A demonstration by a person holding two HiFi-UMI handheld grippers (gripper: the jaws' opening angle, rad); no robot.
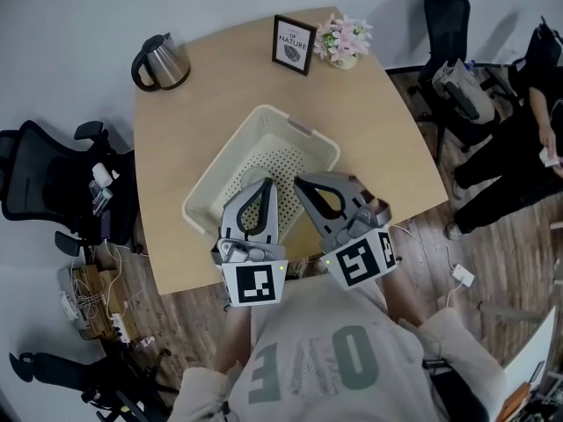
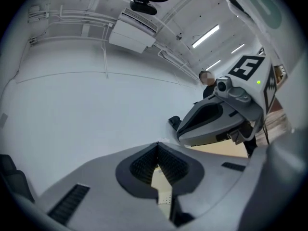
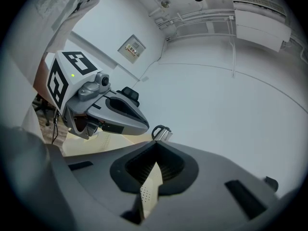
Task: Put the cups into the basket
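A cream perforated basket [image 1: 209, 192] lies empty on the round wooden table [image 1: 220, 104]. No cup shows in any view. Both grippers are held side by side over the basket's near corner, tilted upward toward the wall and ceiling. My left gripper [image 1: 264, 184] [image 2: 158, 145] is shut, its tips meeting with nothing between them. My right gripper [image 1: 302, 184] [image 3: 156, 146] also stands shut and empty. Each gripper view shows the other gripper beside it and a sliver of the basket [image 2: 162, 189] [image 3: 148, 192] under the jaws.
A steel kettle [image 1: 164, 61] [image 3: 161, 133] stands at the table's far left. A framed picture [image 1: 294, 45] and a small flower pot [image 1: 344, 41] sit at the far edge. Office chairs [image 1: 53, 183] flank the table, and a person [image 1: 528, 139] sits at right.
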